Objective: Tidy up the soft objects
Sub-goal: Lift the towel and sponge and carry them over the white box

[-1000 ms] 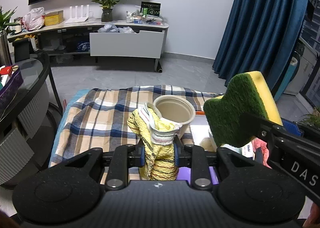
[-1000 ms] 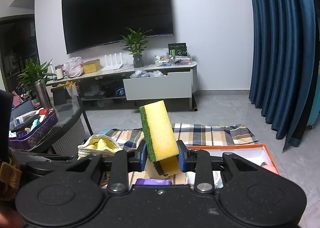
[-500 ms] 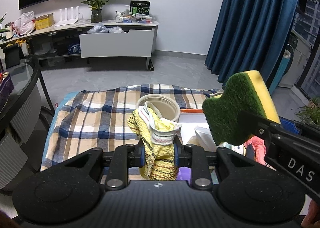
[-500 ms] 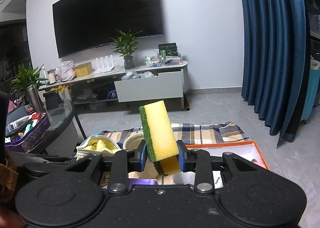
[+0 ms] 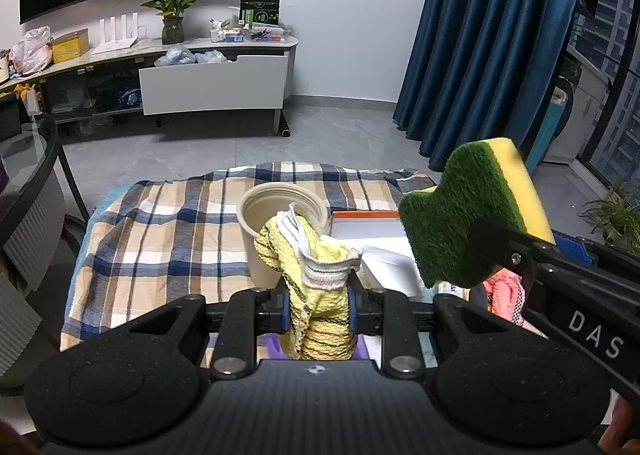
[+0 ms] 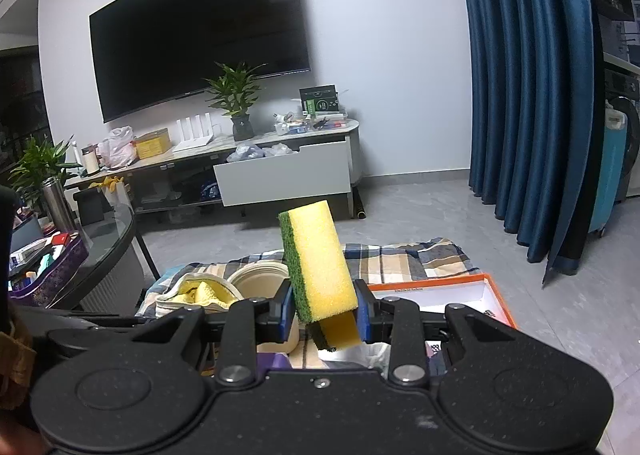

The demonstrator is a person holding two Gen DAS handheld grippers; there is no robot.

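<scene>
My left gripper [image 5: 318,305] is shut on a yellow knitted cloth [image 5: 316,279] with a white striped edge, held above the table. My right gripper [image 6: 322,313] is shut on a yellow sponge with a green scouring side [image 6: 316,259], held upright. The sponge [image 5: 468,211] and the right gripper's arm also show at the right of the left wrist view. The cloth [image 6: 200,291] shows at the left of the right wrist view. A beige paper cup [image 5: 280,231] stands on the plaid tablecloth [image 5: 160,239] just behind the cloth.
An orange-rimmed white box [image 6: 440,295] lies on the table to the right of the cup. A pink cloth [image 5: 502,291] lies below the sponge. A glass side table [image 6: 92,251] stands at the left, a TV stand [image 5: 212,79] at the far wall, blue curtains [image 5: 480,35] on the right.
Both grippers have swung a little to the right and kept their grip; the cup and the orange box have come further into view.
</scene>
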